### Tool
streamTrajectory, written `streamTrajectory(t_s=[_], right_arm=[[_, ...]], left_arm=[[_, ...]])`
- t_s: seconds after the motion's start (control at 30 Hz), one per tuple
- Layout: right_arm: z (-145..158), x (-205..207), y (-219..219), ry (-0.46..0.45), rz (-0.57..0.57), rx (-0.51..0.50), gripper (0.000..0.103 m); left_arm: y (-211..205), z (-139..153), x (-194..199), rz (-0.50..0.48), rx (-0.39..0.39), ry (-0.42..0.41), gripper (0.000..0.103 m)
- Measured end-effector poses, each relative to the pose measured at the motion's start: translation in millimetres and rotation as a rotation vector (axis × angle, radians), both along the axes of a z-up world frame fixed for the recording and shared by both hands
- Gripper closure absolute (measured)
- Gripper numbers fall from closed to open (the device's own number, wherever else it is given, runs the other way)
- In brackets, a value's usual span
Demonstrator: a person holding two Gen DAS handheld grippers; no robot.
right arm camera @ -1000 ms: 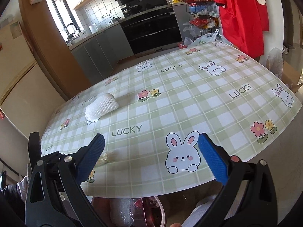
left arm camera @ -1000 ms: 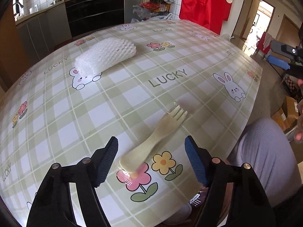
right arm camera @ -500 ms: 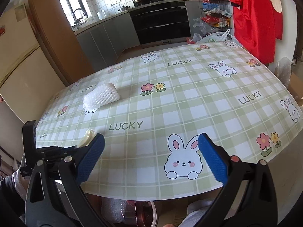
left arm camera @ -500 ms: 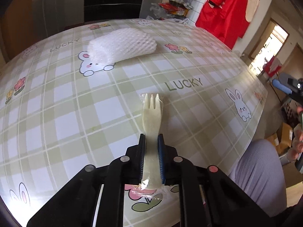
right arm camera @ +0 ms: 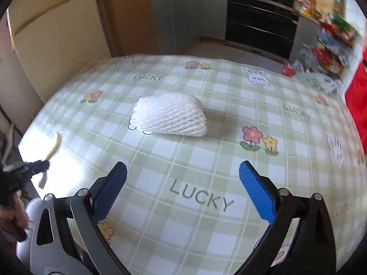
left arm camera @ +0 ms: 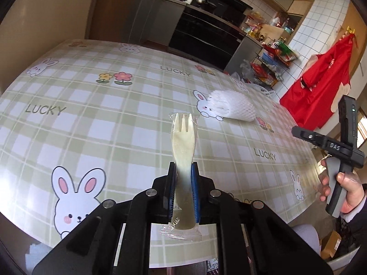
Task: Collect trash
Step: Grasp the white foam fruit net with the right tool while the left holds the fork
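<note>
The left claw (left arm camera: 183, 171) is gripping the handle of a wrapped plastic fork (left arm camera: 183, 137), its pads pressing on both sides; the fork is pointing tines-forward, held above the checked surface (left arm camera: 91, 126). The right claw (right arm camera: 182, 183) is standing wide, holding nothing, hovering over the surface and facing a white foam net sleeve (right arm camera: 170, 118). The sleeve is lying flat on the surface, well apart from both claws.
</note>
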State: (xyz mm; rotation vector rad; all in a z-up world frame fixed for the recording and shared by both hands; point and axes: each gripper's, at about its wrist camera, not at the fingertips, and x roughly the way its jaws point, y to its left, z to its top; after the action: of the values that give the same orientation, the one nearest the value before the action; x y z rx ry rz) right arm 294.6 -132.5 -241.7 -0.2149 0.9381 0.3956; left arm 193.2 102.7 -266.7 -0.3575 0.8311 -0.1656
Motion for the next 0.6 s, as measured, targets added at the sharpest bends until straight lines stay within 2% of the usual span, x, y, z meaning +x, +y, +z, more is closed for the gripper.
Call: streamTrajectory(t_s=[0.1,0.13,0.2,0.37,0.47,0.5,0.53,0.6], right_arm=[[-21.0,21.7,43.6,-0.025,0.133,-0.188,0.008],[-32.2,31.0,55.9,-0.023,0.160,-0.251,0.014],[-47.4,46.5,71.2,-0.008,0.189,-0.316,0.024],[-62.7,74.6,95.6,-0.009,0.177,-0.372,0.023],[-65.1,90.0,100.4,-0.003,0.144,-0.369,0.026],[-64.4,94.6,99.5,0.006,0.128,-0.353,0.033],[-63.4,98.7,96.3,0.019,0.116,-0.334,0.045],[-60.2,103.0,93.1,0.033,0.090,-0.297,0.055]], left_arm=[[13.3,3.8,-4.8,0.034,-0.012,-0.013,0.090],[16.0,5.3,-7.5,0.040,-0.013,-0.020,0.090],[19.3,9.4,-12.4,0.046,-0.016,-0.034,0.090],[24.0,12.6,-27.1,0.065,-0.029,-0.049,0.090],[27.2,9.8,-32.7,0.068,-0.043,-0.043,0.090],[26.0,9.2,-33.9,0.069,-0.043,-0.043,0.090],[26.2,8.6,-34.0,0.070,-0.047,-0.042,0.090],[26.7,7.8,-35.0,0.072,-0.057,-0.041,0.090]])
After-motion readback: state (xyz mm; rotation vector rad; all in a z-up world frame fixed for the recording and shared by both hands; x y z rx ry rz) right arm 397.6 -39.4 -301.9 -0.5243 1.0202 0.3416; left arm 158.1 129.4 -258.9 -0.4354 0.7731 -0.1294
